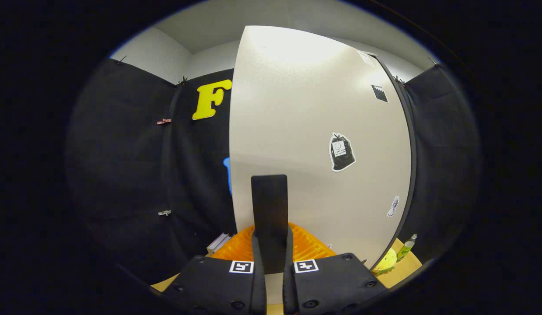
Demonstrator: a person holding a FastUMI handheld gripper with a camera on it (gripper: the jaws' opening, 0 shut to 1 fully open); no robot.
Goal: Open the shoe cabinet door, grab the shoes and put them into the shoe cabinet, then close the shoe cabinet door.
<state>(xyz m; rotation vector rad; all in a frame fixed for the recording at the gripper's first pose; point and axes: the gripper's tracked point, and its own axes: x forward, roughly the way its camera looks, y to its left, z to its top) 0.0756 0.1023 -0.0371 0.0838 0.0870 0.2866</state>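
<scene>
The white shoe cabinet door (305, 131) stands close in front of me, with a few stickers on its face. A flat black handle (269, 197) rises upright from its lower part. My gripper (271, 245) is shut on the bottom of this handle, one finger pressing on each side. The door's left edge stands free against the dark booth wall, and a dark frame strip (408, 144) runs down its right edge. The cabinet's inside is hidden behind the door.
Past the door's lower right corner, a yellow rounded thing (386, 260) and a small green bottle (406, 247) rest on a wooden surface (406, 269). A pale flat thing (219, 242) lies low to the left of the fingers.
</scene>
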